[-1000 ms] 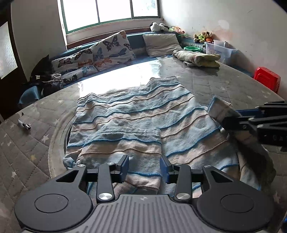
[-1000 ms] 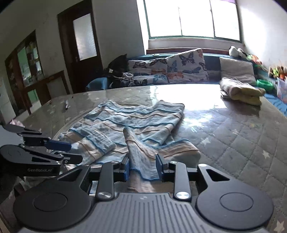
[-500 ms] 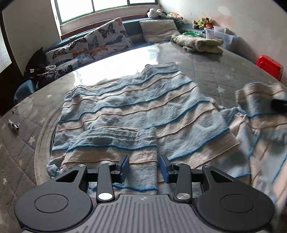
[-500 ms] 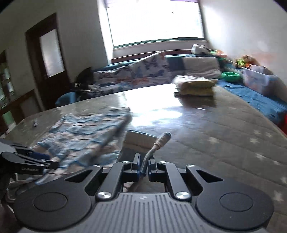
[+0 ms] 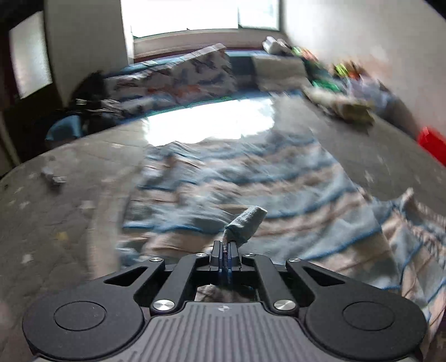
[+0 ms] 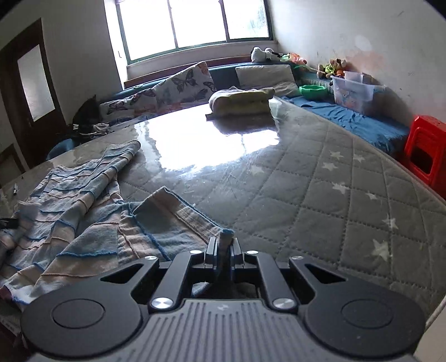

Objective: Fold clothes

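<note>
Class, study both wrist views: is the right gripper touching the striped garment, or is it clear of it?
Touching. The right wrist view shows the right gripper with its fingers closed on a bunched edge of the striped garment, cloth poking out between them.

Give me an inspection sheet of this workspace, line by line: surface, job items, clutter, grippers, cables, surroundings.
Surface: quilted grey star-print table cover, glossy with window glare.
Job's things: striped blue and beige garment spread out, partly bunched; folded pale clothes at the far edge.
Clutter: small object on the cover, blurred, cannot identify.
Grippers: left gripper shut on a garment edge; right gripper shut on another edge.
Cables: nothing seen.
Surroundings: window, butterfly cushion, green bowl, clear plastic bin, red stool, dark door.
</note>
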Motion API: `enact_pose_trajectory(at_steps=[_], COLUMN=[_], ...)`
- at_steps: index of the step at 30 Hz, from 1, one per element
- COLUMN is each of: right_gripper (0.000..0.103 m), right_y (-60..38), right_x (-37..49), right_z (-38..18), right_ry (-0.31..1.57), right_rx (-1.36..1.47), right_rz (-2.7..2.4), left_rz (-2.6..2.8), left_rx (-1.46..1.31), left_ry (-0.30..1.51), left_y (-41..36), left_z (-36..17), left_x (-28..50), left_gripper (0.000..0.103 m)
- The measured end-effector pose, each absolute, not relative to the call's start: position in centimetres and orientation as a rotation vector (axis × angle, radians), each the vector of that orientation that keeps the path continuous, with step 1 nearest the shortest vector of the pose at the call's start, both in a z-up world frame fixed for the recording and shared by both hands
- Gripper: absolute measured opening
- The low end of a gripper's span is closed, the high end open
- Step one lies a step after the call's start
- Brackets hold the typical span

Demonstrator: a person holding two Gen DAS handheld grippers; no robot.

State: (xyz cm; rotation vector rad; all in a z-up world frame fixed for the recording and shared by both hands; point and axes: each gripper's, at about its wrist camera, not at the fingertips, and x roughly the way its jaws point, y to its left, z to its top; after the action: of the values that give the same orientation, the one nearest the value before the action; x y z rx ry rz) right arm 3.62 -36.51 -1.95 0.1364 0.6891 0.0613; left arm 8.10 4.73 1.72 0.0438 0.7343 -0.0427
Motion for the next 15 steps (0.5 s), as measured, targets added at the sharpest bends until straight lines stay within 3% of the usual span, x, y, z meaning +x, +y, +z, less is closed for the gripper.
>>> enact_pose_trajectory(at_steps=[12, 15], right_gripper=[0.011, 0.023], right_y=[-35.8, -35.7], right_x=[4.2, 4.0], right_z=[-1.1, -0.5], right_ry=[0.664, 0.639], right_rx=[0.092, 0.076], right_rz=[0.050, 0.035], left_rz=[0.258, 0.316], left_rx=[-0.240, -0.276], left_ry=[0.606, 0.631], left_y=[17.2, 19.0], left_z=[4.5, 3.5], left_x=[-1.3, -3.6], left_gripper=[0.003, 0.003])
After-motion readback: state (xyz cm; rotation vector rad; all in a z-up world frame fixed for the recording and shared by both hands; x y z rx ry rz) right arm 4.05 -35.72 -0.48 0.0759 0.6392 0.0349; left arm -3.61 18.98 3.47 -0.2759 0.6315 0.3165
